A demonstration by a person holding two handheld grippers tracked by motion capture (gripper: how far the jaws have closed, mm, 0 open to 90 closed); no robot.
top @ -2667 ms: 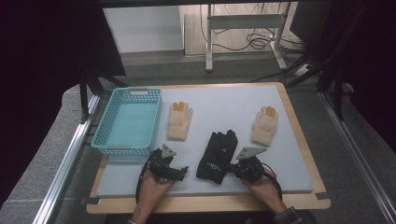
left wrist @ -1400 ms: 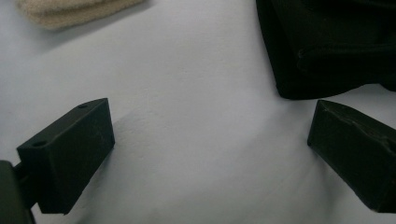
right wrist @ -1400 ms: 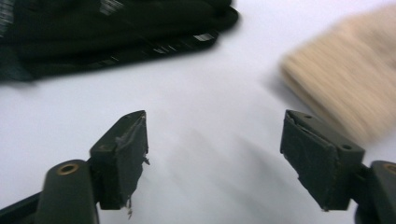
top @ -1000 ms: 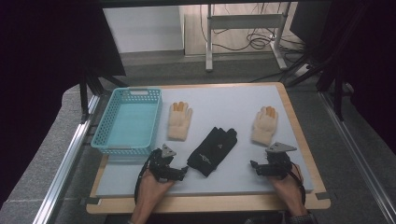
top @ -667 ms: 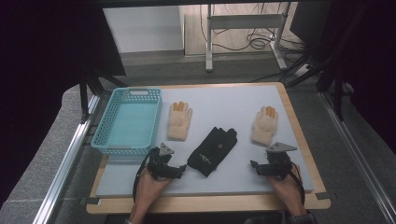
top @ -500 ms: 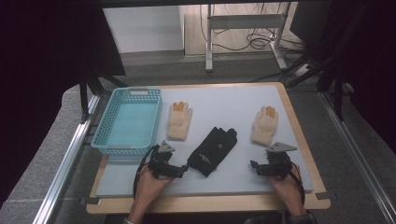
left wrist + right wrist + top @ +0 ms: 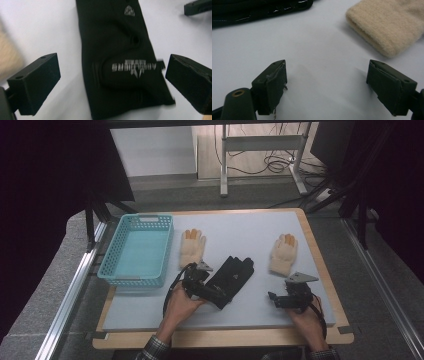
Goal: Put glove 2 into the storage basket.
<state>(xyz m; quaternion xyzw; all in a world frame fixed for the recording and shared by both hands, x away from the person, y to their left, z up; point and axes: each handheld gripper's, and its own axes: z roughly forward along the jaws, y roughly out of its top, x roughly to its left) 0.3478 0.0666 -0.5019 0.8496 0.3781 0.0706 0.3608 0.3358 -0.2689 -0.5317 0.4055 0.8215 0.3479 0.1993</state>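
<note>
A pair of black gloves (image 7: pixel 232 274) lies mid-mat, with white lettering near the cuff (image 7: pixel 117 62). My left gripper (image 7: pixel 216 292) hovers over that cuff. Its jaws have just been opening and now stand wide on either side of the glove, pads clear of the fabric (image 7: pixel 112 82). A beige glove (image 7: pixel 192 247) lies left of the black pair and another beige glove (image 7: pixel 283 252) lies to the right. My right gripper (image 7: pixel 272 298) rests low on the mat, open with nothing between its jaws (image 7: pixel 329 85). The beige cuff (image 7: pixel 387 30) lies just beyond it.
A teal mesh basket (image 7: pixel 137 250) stands at the mat's left side, nothing in it. The blue-grey mat (image 7: pixel 240 227) sits on a wooden board with bare room at the back. The black glove's edge (image 7: pixel 262 7) lies far left of my right gripper.
My left hand has moved right and away from the person, rising a little, and now stands over the black glove's cuff. The right gripper, drawn off the glove earlier, has stayed put.
</note>
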